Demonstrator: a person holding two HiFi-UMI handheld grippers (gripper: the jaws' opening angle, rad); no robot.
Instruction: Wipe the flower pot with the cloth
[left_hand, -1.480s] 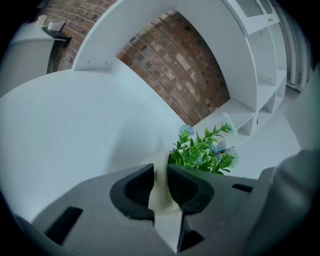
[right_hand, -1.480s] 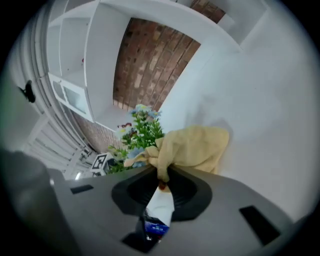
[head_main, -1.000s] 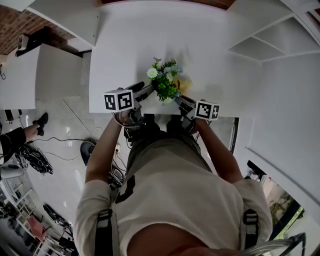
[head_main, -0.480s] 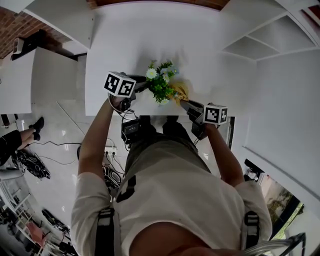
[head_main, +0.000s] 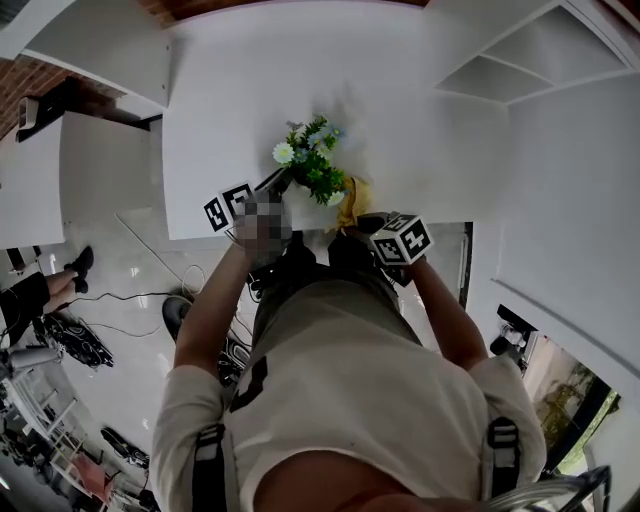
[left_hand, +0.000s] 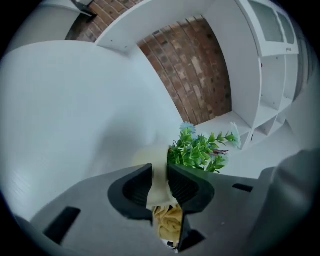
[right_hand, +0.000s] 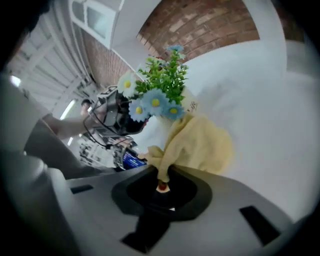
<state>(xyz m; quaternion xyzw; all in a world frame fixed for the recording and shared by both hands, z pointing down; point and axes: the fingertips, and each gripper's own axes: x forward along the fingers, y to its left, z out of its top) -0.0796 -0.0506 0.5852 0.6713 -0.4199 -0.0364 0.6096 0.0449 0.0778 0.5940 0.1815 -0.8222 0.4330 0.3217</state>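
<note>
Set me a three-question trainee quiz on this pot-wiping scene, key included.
1. What does the right claw grip?
A) a green sponge
B) the soft yellow cloth
C) nothing
2. True or false: the round white flower pot of green artificial leaves and small blue flowers stands on the tiled floor.
3. Fill in: the left claw has the pot's ____ between its jaws.

Key:
1. B.
2. False. It stands on the white table.
3. Rim. The jaws have just been closing and now pinch it.
</note>
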